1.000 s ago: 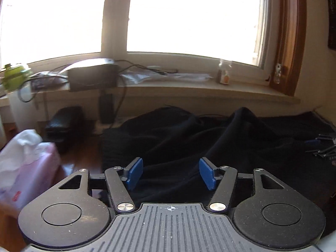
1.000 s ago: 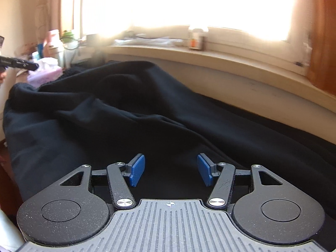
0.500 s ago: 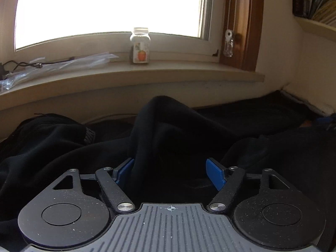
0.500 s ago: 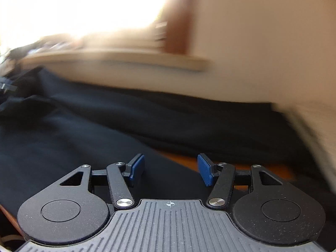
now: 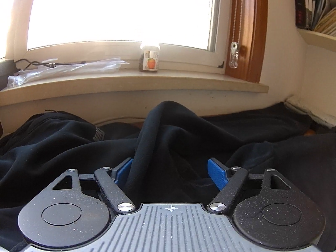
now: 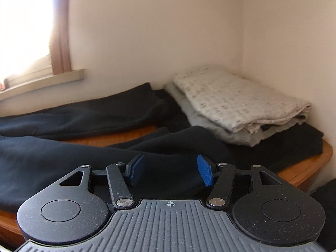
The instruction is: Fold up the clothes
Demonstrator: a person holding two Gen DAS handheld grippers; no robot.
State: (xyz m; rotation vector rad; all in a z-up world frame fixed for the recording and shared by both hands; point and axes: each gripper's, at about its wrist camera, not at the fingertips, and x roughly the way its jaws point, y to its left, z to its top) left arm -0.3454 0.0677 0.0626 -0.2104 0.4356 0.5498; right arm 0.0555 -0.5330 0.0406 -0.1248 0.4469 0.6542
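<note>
1. The left gripper (image 5: 171, 173) has its jaws spread around a raised ridge of the black garment (image 5: 168, 130), apparently placed to pinch that fold.
2. The right gripper (image 6: 168, 171) hovers with jaws spread, holding nothing, over the garment's far end.
3. The garment sprawls unfolded across the wooden tabletop (image 6: 304, 168).
4. Folded clothes (image 6: 237, 103) sit stacked in the corner, likely finished.

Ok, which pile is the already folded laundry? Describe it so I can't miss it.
Look in the right wrist view at the far corner where the two cream walls meet, at the end of the wooden tabletop. The folded stack sits there: a pale speckled cloth on top of grey and black layers, the only light, squared-off fabric beside the loose black garment.
</note>
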